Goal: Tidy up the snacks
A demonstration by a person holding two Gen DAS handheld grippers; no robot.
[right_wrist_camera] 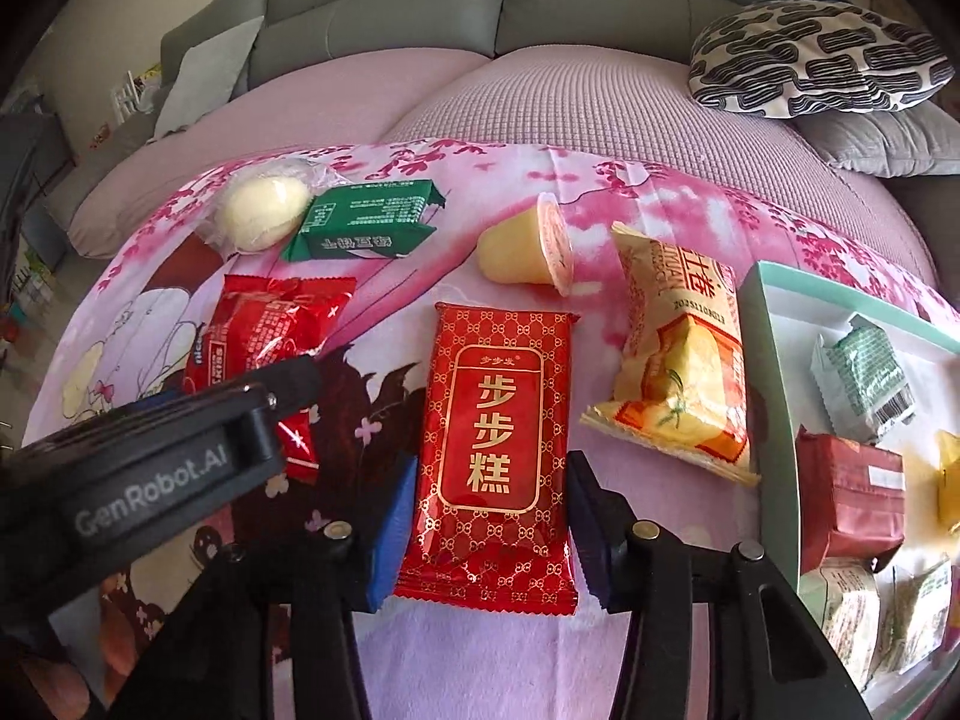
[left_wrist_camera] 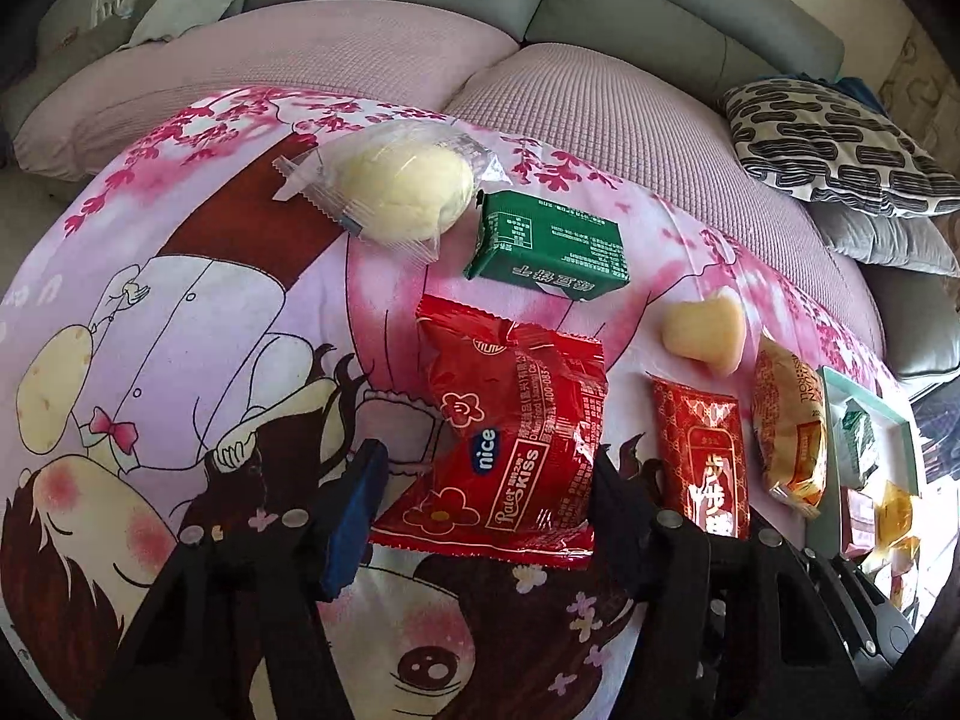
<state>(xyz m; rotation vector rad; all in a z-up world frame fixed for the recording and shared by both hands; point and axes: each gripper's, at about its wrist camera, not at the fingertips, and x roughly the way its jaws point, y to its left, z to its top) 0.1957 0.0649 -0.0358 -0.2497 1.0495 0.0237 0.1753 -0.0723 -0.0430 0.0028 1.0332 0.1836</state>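
Observation:
Snack packets lie on a pink cartoon-print cloth (left_wrist_camera: 150,276). My left gripper (left_wrist_camera: 480,510) is shut on the sides of a red "Kiss" packet (left_wrist_camera: 516,420), both pads pressing on its lower edges. The right wrist view shows that gripper (right_wrist_camera: 288,396) at the left, on the same red packet (right_wrist_camera: 270,324). My right gripper (right_wrist_camera: 489,528) has its blue pads against both sides of a long red cake packet (right_wrist_camera: 498,420) with gold characters, which lies flat. That packet (left_wrist_camera: 702,456) also shows right of my left fingers.
A wrapped pale bun (left_wrist_camera: 402,186), a green packet (left_wrist_camera: 549,246), a tipped jelly cup (right_wrist_camera: 528,252) and a yellow roll packet (right_wrist_camera: 684,360) lie farther out. A mint-rimmed tray (right_wrist_camera: 774,390) with several snacks sits at the right. A sofa with a patterned cushion (right_wrist_camera: 816,60) is behind.

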